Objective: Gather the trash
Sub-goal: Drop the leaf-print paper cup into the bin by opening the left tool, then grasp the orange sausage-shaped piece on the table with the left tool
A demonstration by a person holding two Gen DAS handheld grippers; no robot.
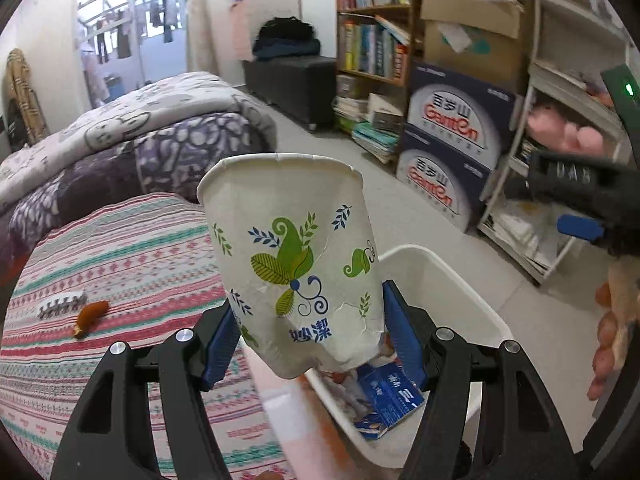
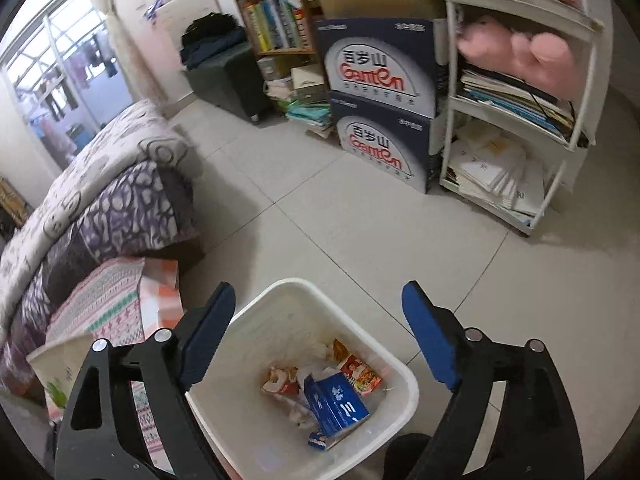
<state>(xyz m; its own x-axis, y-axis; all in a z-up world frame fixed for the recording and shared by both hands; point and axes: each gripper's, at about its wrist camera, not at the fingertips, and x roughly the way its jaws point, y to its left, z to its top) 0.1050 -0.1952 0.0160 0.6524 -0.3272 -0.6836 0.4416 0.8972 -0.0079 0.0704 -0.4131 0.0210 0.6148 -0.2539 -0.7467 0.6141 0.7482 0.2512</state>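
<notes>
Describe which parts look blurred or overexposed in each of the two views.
Left wrist view: the crumpled white paper cup with green leaf print is sharp, the bookshelves smear; the window glares. Right wrist view: the white plastic trash bin is sharp, the pink plush toy blurs.

White cup (image 1: 292, 264) printed with green leaves, navy swirls and blue characters. Black grippers (image 1: 316, 344) (image 2: 320, 340) with blue pads (image 1: 402, 340). White bin (image 2: 394, 364) holding a blue carton (image 2: 336, 404) and red-orange wrappers (image 2: 360, 372). Left of bin: sheet (image 1: 120, 256) striped pink, teal and white; quilt (image 1: 160, 148) patterned purple, grey and white. Beyond bin: navy boxes (image 2: 380, 92) with red lettering on white, pink plush (image 2: 516, 52).
</notes>
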